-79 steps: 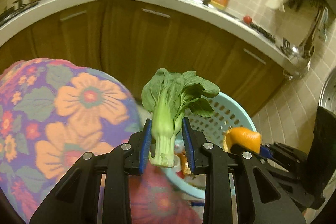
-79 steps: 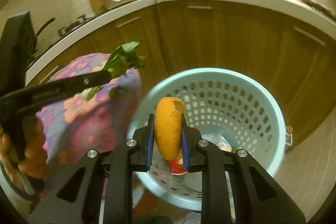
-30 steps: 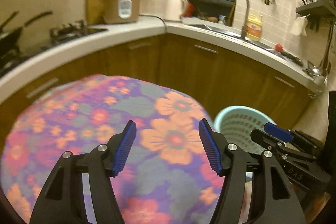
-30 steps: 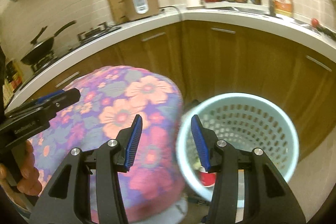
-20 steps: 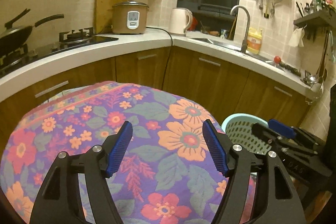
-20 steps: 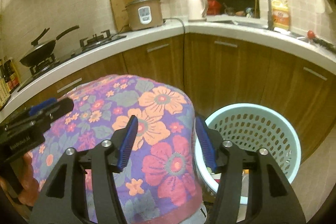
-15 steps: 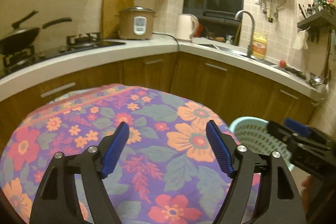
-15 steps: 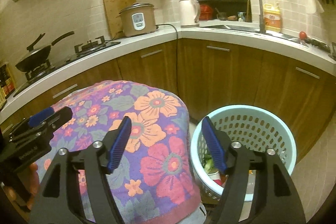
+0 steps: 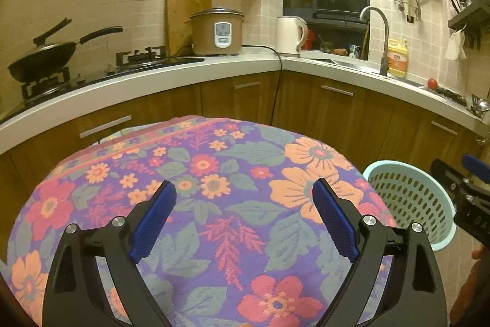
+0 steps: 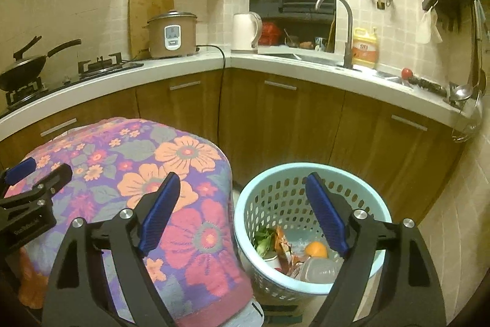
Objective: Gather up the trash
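Observation:
A light blue perforated basket (image 10: 361,189) stands on the floor to the right of a table under a flowered cloth (image 10: 171,173). Inside it lie an orange peel (image 10: 316,249), green leaves (image 10: 263,241), a clear plastic bottle (image 10: 318,269) and wrappers. My right gripper (image 10: 242,213) is open and empty, above the table's edge and the basket rim. My left gripper (image 9: 243,218) is open and empty over the cloth (image 9: 214,173). The basket also shows in the left wrist view (image 9: 407,201), with the right gripper (image 9: 468,198) at the far right.
A curved kitchen counter (image 9: 153,78) with wooden cupboards runs behind. On it stand a wok (image 9: 43,60), a rice cooker (image 9: 217,32), a kettle (image 9: 289,34), and a tap (image 9: 376,36) with a yellow bottle (image 9: 396,60). The floor is tiled.
Both grippers opened and let the bok choy and the orange peel fall into the basket. Both then drew back and up, and the jaws stand wider now.

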`<state>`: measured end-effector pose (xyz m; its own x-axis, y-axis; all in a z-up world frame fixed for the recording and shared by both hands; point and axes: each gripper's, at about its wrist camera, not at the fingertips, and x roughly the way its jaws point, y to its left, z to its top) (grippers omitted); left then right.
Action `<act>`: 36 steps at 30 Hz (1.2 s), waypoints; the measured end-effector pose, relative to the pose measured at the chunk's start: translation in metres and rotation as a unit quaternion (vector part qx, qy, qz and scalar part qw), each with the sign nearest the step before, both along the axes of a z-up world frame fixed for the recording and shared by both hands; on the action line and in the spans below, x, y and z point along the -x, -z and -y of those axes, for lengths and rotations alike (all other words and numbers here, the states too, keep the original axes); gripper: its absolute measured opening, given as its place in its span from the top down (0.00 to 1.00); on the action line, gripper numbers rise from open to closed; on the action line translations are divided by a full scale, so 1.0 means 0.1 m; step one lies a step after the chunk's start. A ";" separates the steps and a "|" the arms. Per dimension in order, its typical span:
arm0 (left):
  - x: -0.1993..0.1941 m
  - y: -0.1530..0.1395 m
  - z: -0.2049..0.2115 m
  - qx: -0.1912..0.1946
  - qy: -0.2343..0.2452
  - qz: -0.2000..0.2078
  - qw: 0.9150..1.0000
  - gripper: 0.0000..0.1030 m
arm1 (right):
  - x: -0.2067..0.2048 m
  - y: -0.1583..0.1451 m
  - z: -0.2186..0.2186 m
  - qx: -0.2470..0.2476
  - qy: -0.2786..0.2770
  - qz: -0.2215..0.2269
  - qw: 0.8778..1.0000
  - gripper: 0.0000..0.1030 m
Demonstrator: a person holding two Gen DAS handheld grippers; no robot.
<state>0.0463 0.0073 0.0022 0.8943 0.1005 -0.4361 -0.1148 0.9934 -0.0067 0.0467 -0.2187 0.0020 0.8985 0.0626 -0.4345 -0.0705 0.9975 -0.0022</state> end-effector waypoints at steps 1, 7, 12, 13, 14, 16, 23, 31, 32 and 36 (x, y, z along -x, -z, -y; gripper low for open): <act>0.01 0.00 0.00 -0.001 -0.001 0.001 1.000 0.15 | 0.01 -0.01 0.00 0.001 0.001 0.003 1.000 0.20; 0.01 0.01 0.00 -0.007 -0.003 0.001 1.000 0.14 | 0.03 -0.04 0.01 -0.005 0.003 0.003 1.000 0.18; 0.01 0.00 -0.03 -0.003 -0.006 0.003 1.000 0.13 | 0.01 -0.03 0.02 -0.008 0.004 -0.001 1.000 0.18; 0.01 0.00 -0.03 -0.002 -0.007 0.003 1.000 0.13 | 0.01 -0.03 0.02 -0.008 0.004 -0.003 1.000 0.18; 0.01 0.00 -0.04 0.000 -0.008 0.003 1.000 0.12 | 0.01 -0.02 0.01 -0.008 0.004 -0.003 1.000 0.18; 0.01 -0.01 -0.06 0.004 -0.009 0.003 1.000 0.12 | 0.00 -0.02 0.01 -0.008 0.004 -0.004 1.000 0.18; 0.00 -0.01 -0.09 0.006 -0.009 0.003 1.000 0.11 | 0.00 -0.01 0.01 -0.008 0.004 -0.005 1.000 0.18; 0.01 -0.02 -0.11 0.010 -0.011 0.003 1.000 0.10 | -0.01 0.02 0.02 -0.014 0.004 -0.013 1.000 0.18; 0.01 -0.02 -0.11 0.010 -0.012 0.003 1.000 0.10 | -0.02 0.02 0.02 -0.014 0.005 -0.014 1.000 0.18; 0.02 -0.02 -0.11 0.012 -0.013 0.004 1.000 0.10 | -0.03 0.04 0.02 -0.014 0.004 -0.016 1.000 0.18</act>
<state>0.0446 0.0186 0.0046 0.8946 0.1138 -0.4321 -0.1413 0.9895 -0.0319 0.0493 -0.2205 -0.0019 0.8849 0.0671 -0.4608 -0.0612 0.9977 0.0278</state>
